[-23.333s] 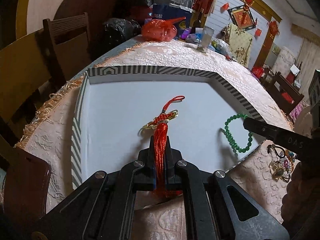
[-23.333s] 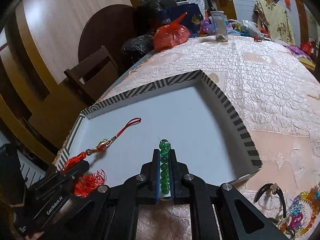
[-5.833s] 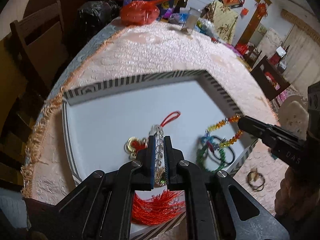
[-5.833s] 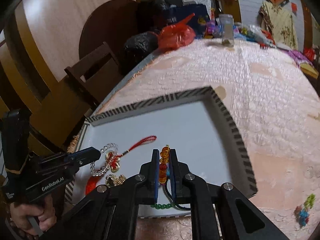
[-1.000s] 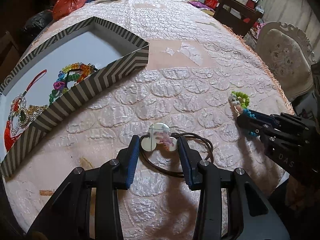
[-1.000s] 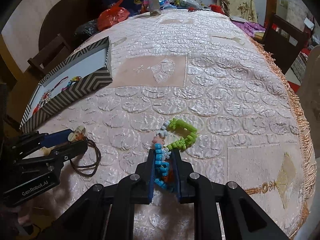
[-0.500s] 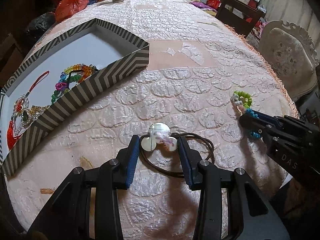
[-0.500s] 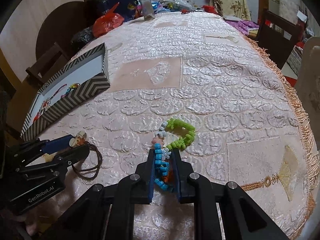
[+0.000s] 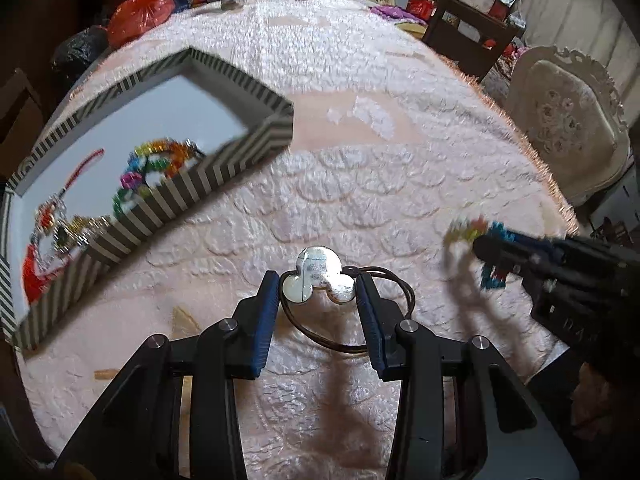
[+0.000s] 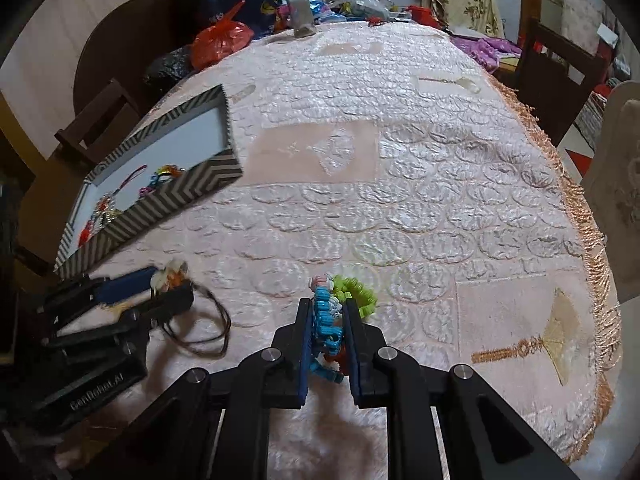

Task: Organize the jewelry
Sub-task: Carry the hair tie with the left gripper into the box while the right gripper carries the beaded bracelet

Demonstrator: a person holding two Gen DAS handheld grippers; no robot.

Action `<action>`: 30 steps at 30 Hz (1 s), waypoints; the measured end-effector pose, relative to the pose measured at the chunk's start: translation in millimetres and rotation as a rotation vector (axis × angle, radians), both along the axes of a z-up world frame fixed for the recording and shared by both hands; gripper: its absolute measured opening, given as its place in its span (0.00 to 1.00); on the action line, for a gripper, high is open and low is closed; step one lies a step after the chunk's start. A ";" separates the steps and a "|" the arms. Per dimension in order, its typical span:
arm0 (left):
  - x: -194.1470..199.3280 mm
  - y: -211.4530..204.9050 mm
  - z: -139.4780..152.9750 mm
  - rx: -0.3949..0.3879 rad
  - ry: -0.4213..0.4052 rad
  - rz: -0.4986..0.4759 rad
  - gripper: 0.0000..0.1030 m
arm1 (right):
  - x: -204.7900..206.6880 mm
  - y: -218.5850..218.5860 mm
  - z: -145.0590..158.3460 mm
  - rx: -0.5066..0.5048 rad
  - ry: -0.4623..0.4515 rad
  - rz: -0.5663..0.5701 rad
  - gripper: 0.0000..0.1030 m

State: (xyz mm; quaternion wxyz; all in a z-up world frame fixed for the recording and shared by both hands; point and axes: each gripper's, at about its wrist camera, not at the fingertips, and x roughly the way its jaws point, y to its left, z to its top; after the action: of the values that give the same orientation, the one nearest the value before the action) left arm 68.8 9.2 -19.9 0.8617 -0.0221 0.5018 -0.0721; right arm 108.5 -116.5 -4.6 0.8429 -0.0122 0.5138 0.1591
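Two last pieces grabbed, box next

Left gripper pinches the clover pendant, right gripper clamps the bead bracelet; both need carrying to the striped box at the table's left edge.

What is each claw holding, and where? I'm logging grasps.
Left claw grips the cord necklace by its silver clover pendant. Right claw pinches the beaded bracelet at its blue section.
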 end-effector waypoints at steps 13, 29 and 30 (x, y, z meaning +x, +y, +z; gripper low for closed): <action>3.0 38.0 30.1 0.036 -0.006 0.068 0.37 | 1.3 35.8 33.7 -0.013 -0.013 0.045 0.14; 11.5 95.9 65.7 0.051 -0.077 0.152 0.37 | 29.8 99.1 62.6 -0.046 -0.043 0.121 0.14; 12.7 100.8 67.7 0.053 -0.080 0.161 0.37 | 32.2 102.8 64.5 -0.045 -0.045 0.126 0.14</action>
State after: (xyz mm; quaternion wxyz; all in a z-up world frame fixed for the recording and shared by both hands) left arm 81.5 110.0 47.8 0.8842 -0.0368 0.4655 0.0097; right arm 140.7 -13.7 59.9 0.8420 -0.0670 0.4966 0.1998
